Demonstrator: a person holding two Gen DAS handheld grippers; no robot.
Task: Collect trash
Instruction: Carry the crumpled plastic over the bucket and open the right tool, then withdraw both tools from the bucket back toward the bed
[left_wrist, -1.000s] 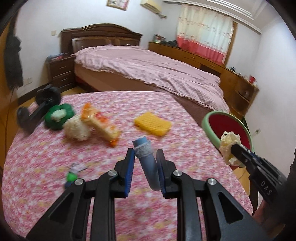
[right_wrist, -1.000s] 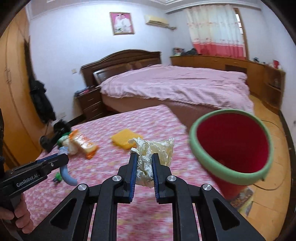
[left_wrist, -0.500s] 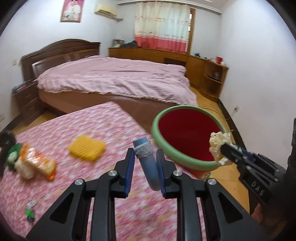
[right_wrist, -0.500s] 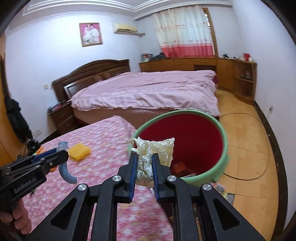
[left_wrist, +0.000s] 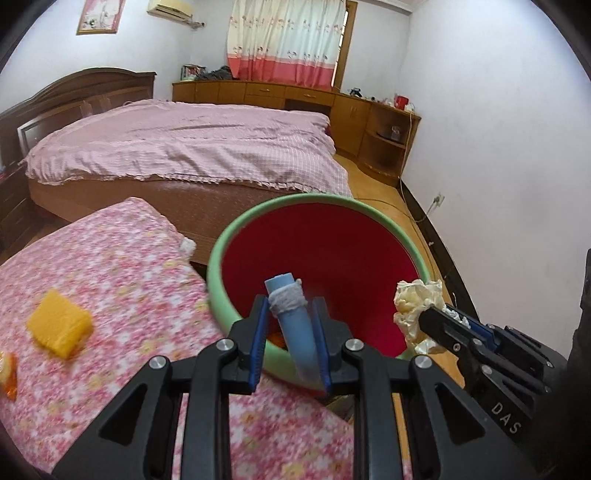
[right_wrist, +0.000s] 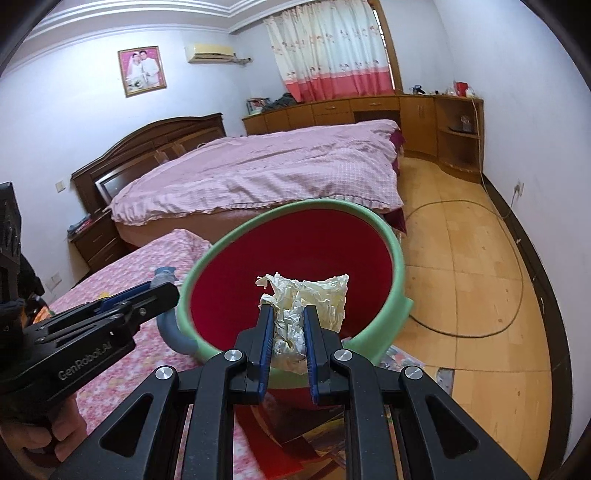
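My left gripper (left_wrist: 290, 321) is shut on a curved blue tube with white wrap near its tip (left_wrist: 293, 321), held over the near rim of a red bin with a green rim (left_wrist: 258, 218). My right gripper (right_wrist: 289, 328) is shut on a crumpled cream paper wad (right_wrist: 314, 299), also over the bin (right_wrist: 397, 258). The paper wad (left_wrist: 413, 306) and right gripper show at the right of the left wrist view. The left gripper (right_wrist: 162, 291) and the tube (right_wrist: 173, 334) show at the left of the right wrist view.
A table with a pink floral cloth (left_wrist: 110, 251) lies left of the bin, with a yellow sponge (left_wrist: 59, 325) and an orange wrapper (left_wrist: 7, 373) on it. A bed (left_wrist: 177, 147) stands behind. A cable (right_wrist: 498, 258) runs over the wooden floor.
Both grippers have swung right from above the table to the bin, carrying the tube and the paper wad. The bin now fills the middle of both views.
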